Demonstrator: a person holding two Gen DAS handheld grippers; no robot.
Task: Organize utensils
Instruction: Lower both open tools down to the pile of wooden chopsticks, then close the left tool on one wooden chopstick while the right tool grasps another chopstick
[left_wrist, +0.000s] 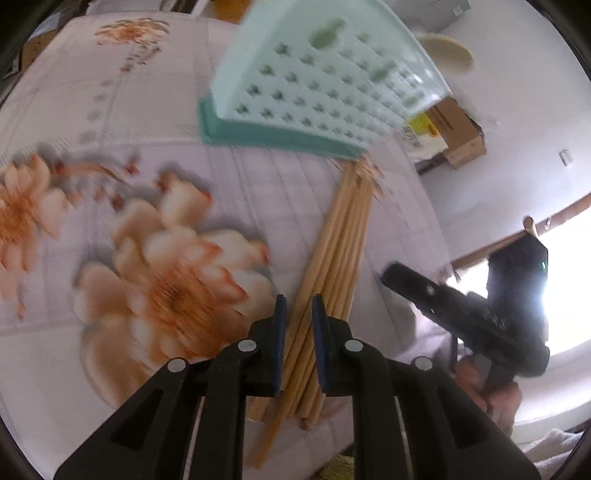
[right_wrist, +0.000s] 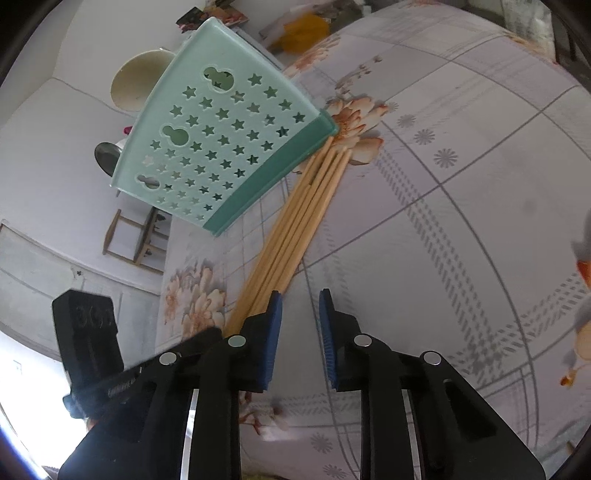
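Observation:
A bundle of wooden chopsticks (left_wrist: 343, 243) lies on the floral tablecloth (left_wrist: 110, 184), tips against the base of a mint-green perforated utensil holder (left_wrist: 314, 85). My left gripper (left_wrist: 298, 306) is over the near end of the bundle, fingers partly closed around several sticks with a small gap showing. In the right wrist view the chopsticks (right_wrist: 295, 218) run from the holder (right_wrist: 218, 144) toward my right gripper (right_wrist: 300, 299), which is open and empty just right of the sticks' near ends. The right gripper (left_wrist: 461, 302) shows in the left view, the left gripper's body (right_wrist: 88, 339) in the right.
A cardboard box (left_wrist: 458, 133) and a cream bowl (left_wrist: 447, 51) lie beyond the table's far edge. A wooden stool (right_wrist: 136, 236) and a metal bowl (right_wrist: 107, 155) stand on the floor. The table edge (left_wrist: 424, 206) runs close to the chopsticks.

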